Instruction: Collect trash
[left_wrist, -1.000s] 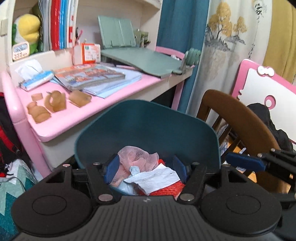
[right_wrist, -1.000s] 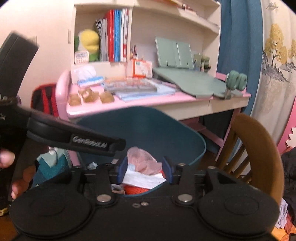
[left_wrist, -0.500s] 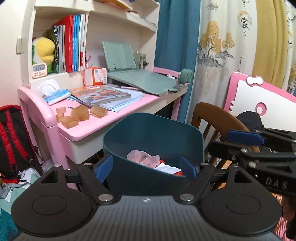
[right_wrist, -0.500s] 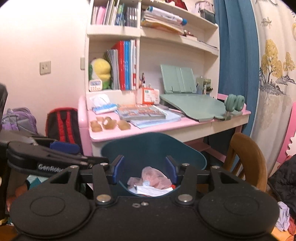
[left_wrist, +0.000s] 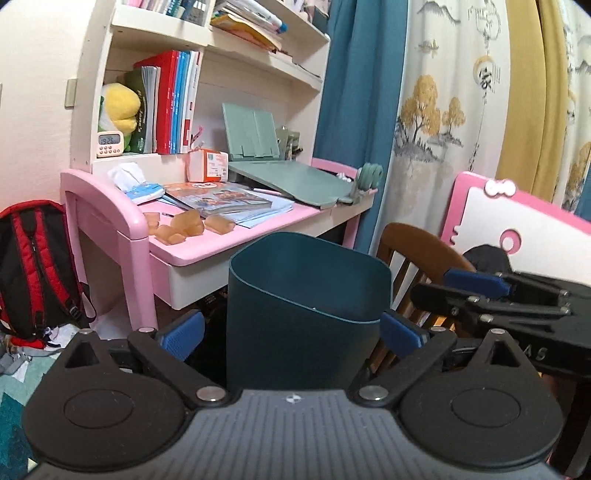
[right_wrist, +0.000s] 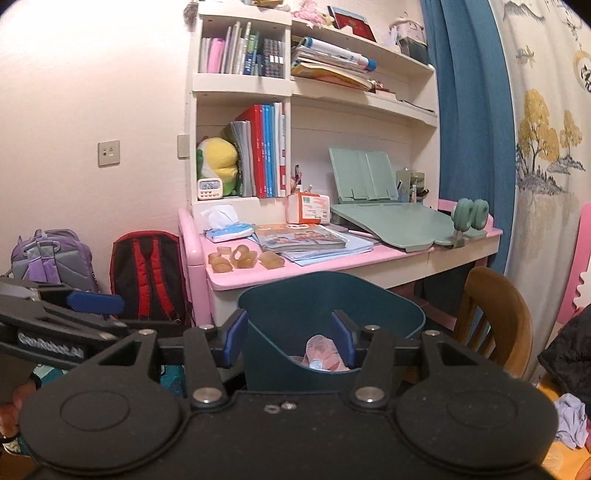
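Both grippers, left gripper (left_wrist: 293, 334) and right gripper (right_wrist: 290, 341), have drawn back from the dark teal plastic bin (right_wrist: 328, 314), jaws wide and empty; crumpled pink trash (right_wrist: 323, 350) lies inside, so that drop looks finished.

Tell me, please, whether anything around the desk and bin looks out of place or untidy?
The teal bin stands upright with pink trash inside; nothing spilled beside it. Crumpled items lie on the floor by the red backpack.
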